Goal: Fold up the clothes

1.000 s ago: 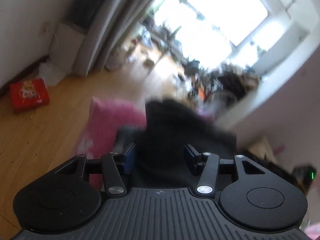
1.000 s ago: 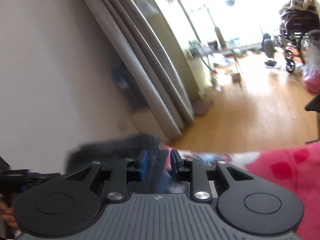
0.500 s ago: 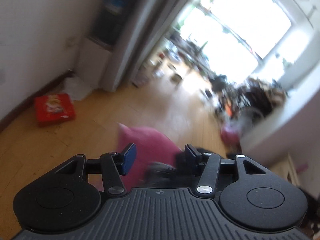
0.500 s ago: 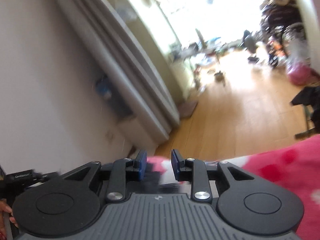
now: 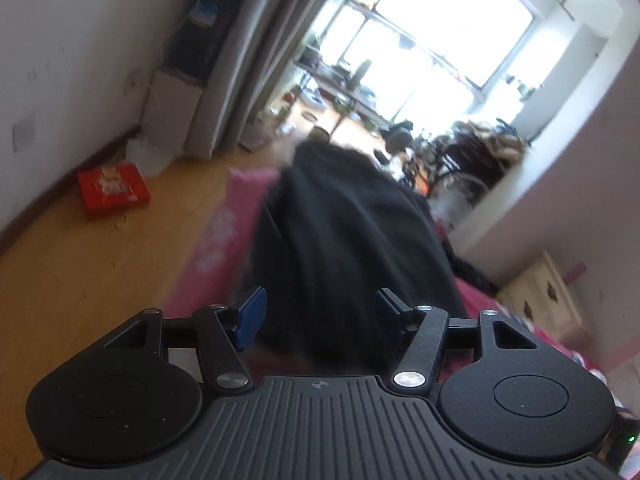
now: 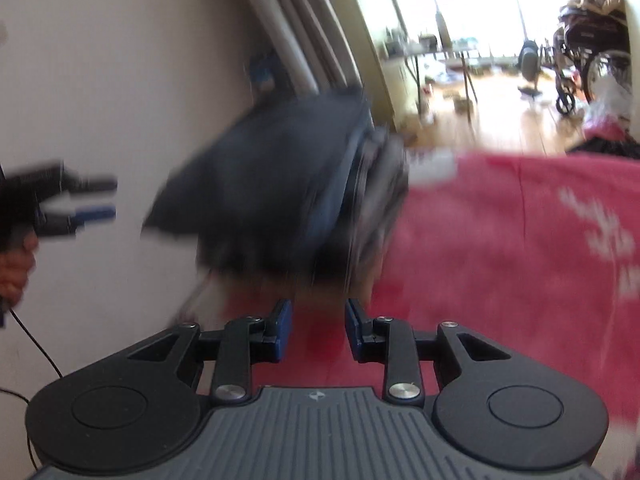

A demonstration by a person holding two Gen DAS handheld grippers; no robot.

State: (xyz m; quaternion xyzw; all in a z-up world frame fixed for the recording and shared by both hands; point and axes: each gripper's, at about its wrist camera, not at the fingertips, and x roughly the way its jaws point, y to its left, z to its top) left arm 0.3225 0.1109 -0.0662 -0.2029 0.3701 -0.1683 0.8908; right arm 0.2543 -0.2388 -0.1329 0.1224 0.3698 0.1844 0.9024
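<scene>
A black garment (image 5: 352, 232) lies bunched and motion-blurred on the pink-red bedspread (image 5: 216, 248). My left gripper (image 5: 320, 312) is just behind it. Its jaws are opening, and the dark cloth runs into the gap without either blue pad pressing on it. In the right wrist view the same garment (image 6: 272, 184) is a dark blur at the edge of the bedspread (image 6: 500, 260), ahead of my right gripper (image 6: 318, 328). That gripper is open, with only red cloth showing between its pads. The left gripper (image 6: 108, 198), held by a hand (image 6: 16, 268), appears at the far left.
A red box (image 5: 114, 190) lies on the wooden floor (image 5: 80, 272) by the white wall and grey curtain (image 5: 240, 80). A wheelchair (image 6: 576, 52) and clutter stand by the bright window. A pale wooden cabinet (image 5: 540, 300) sits to the right of the bed.
Both grippers swung fast across the bed. The dark cloth that sat between each pair of pads now lies out in front, and the left jaws stand wider.
</scene>
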